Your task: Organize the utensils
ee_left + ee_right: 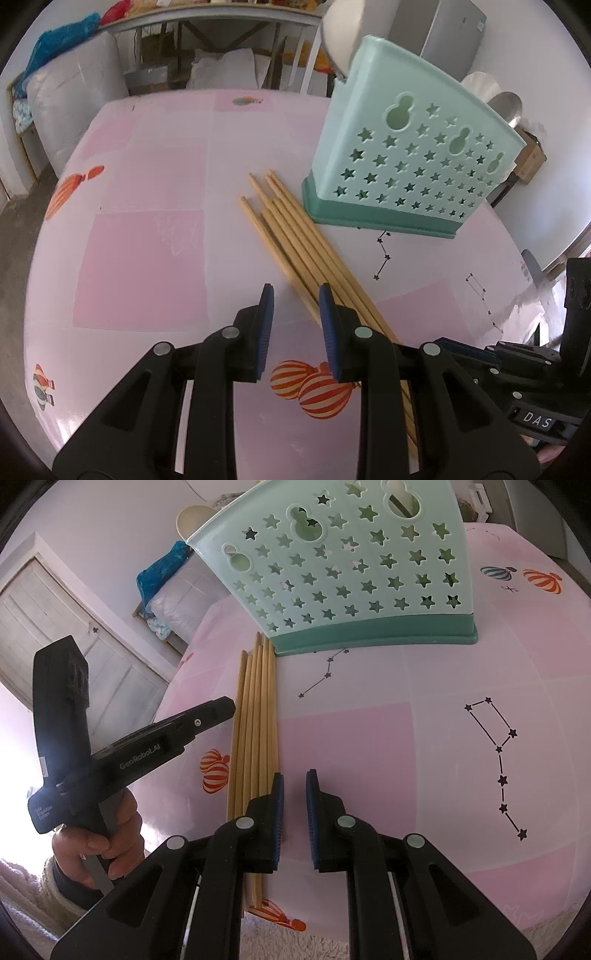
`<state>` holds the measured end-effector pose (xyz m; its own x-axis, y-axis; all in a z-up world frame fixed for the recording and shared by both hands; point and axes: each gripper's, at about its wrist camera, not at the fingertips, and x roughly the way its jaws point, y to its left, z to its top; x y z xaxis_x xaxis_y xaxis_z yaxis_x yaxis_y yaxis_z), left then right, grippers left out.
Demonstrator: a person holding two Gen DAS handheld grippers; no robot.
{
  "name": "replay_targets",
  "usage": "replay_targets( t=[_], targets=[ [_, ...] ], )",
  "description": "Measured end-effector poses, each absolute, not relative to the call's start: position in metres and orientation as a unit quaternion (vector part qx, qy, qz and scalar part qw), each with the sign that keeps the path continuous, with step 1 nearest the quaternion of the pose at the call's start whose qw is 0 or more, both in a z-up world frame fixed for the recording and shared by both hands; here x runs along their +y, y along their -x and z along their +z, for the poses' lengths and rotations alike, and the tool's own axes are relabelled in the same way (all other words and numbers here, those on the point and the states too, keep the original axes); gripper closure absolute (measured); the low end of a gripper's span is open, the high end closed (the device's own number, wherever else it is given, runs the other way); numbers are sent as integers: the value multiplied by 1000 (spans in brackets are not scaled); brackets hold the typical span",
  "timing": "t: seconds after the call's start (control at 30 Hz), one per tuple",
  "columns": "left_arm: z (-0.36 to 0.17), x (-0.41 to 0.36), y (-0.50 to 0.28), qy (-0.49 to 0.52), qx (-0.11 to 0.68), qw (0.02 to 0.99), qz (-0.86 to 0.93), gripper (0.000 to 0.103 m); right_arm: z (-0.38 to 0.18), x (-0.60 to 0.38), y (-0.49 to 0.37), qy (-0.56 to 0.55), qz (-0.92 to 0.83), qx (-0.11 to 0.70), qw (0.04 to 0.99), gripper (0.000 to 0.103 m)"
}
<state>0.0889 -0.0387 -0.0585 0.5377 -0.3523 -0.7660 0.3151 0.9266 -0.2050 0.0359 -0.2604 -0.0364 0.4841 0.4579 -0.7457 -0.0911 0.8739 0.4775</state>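
Several wooden chopsticks [295, 240] lie side by side on the pink table, their tips near the foot of a mint-green utensil holder [406, 155] with star cut-outs. Spoons [506, 105] stand in the holder. My left gripper [295, 295] is open and empty, hovering over the chopsticks' near part; the right finger covers some of them. In the right wrist view the chopsticks [258, 720] run under my left finger. My right gripper [294, 779] is open a little and empty, just right of the bundle. The holder [351, 572] stands behind. The left gripper's body [110, 760] shows at left.
The table's pink cloth [147, 258] has balloon and constellation prints. Behind the table are a metal shelf [221, 44] with clutter, bagged bedding [62, 110] and a white door [55, 627]. A fluffy rug [295, 941] lies below the table's near edge.
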Motion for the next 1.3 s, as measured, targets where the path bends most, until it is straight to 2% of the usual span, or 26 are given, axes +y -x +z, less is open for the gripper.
replay_targets(
  t=[0.33, 0.77, 1.1, 1.2, 1.3],
  targets=[
    [-62, -46, -89, -26, 431, 885, -171, 78, -35, -261, -37, -189, 163, 481, 840, 90],
    [-62, -33, -94, -47, 427, 890, -152, 91, -28, -230, -72, -109, 184, 483, 849, 90],
    [-65, -36, -99, -52, 423, 893, -148, 92, -28, -217, -85, -83, 186, 483, 851, 91],
    [-66, -37, -97, -53, 422, 893, -148, 92, -28, -213, -90, -71, 180, 481, 855, 95],
    [-66, -39, -97, -56, 420, 894, -147, 92, -27, -209, -91, -57, 180, 481, 857, 96]
  ],
)
